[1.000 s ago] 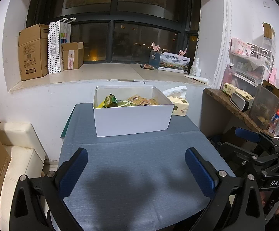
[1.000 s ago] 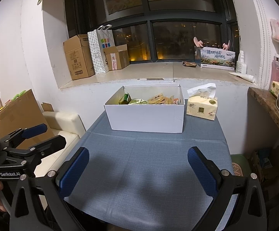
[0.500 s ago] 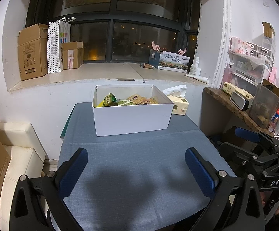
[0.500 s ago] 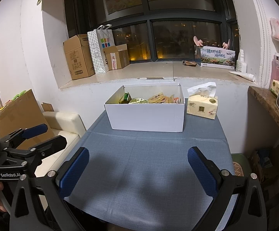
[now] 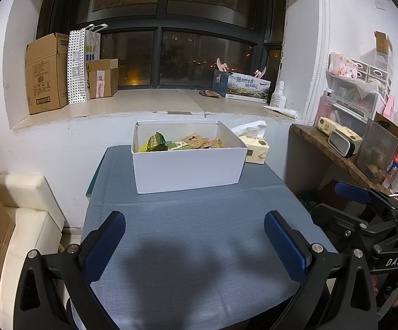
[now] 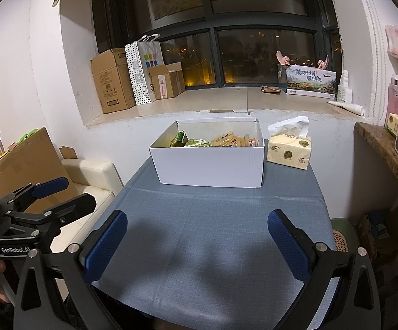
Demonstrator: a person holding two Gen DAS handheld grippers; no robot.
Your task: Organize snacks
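A white cardboard box (image 5: 188, 169) (image 6: 210, 167) stands at the far end of the blue-grey table (image 5: 193, 242) (image 6: 207, 236). Inside it lie several snack packets (image 5: 182, 144) (image 6: 212, 140), green ones to the left and orange ones to the right. My left gripper (image 5: 195, 238) hovers open over the table's near part, well short of the box, nothing between its blue pads. My right gripper (image 6: 197, 238) is likewise open and empty above the near table. Each gripper also shows at the edge of the other's view.
A yellow tissue pack (image 5: 255, 148) (image 6: 289, 151) sits right of the box. The windowsill behind holds cardboard boxes (image 5: 47, 74), a dotted paper bag (image 5: 82, 63) and a printed carton (image 5: 247, 86). A cream sofa (image 5: 25, 211) is left; a cluttered wooden shelf (image 5: 336, 151) is right.
Both views have shifted very slightly, so the white box sits a touch nearer and lower in frame. Both grippers stay open and empty.
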